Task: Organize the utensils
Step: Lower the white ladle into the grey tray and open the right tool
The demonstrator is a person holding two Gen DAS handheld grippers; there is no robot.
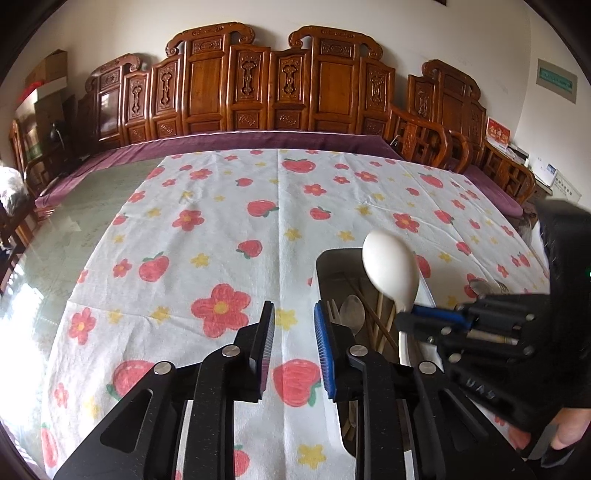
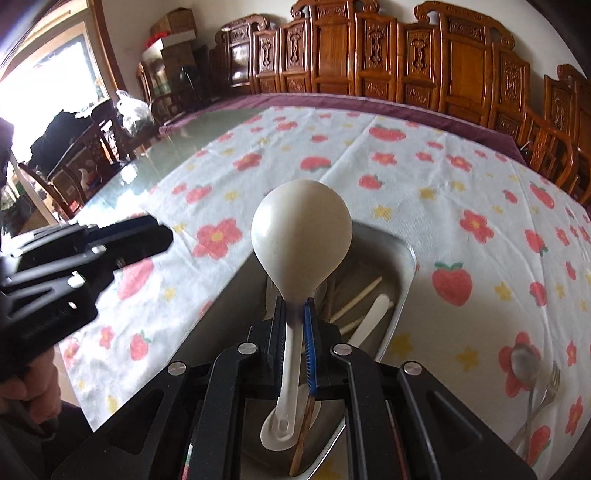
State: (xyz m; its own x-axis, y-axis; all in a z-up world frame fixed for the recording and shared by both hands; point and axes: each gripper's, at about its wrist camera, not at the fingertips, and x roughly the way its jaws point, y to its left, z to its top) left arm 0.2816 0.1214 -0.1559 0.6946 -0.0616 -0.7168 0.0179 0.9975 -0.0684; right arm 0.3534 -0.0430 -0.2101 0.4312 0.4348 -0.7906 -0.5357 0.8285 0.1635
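My right gripper [image 2: 295, 306] is shut on the neck of a white rice spoon [image 2: 301, 236], holding it above a metal tray [image 2: 400, 295]. The tray holds chopsticks [image 2: 356, 297] and a white utensil [image 2: 371, 317]. In the left wrist view the white rice spoon [image 1: 391, 271] hangs over the tray [image 1: 325, 269], gripped by the right gripper [image 1: 413, 314]; a metal spoon [image 1: 352, 310] and chopsticks lie inside. My left gripper [image 1: 294, 317] is open and empty, just left of the tray above the cloth. A metal spoon [image 2: 524, 362] and fork [image 2: 550, 384] lie on the cloth right of the tray.
A cloth printed with flowers and strawberries [image 1: 221, 229] covers part of a glass-topped table [image 1: 66, 229]. Carved wooden chairs [image 1: 258, 85] line the far side and right. Boxes [image 2: 173, 33] and a bag [image 2: 135, 110] stand at the far left.
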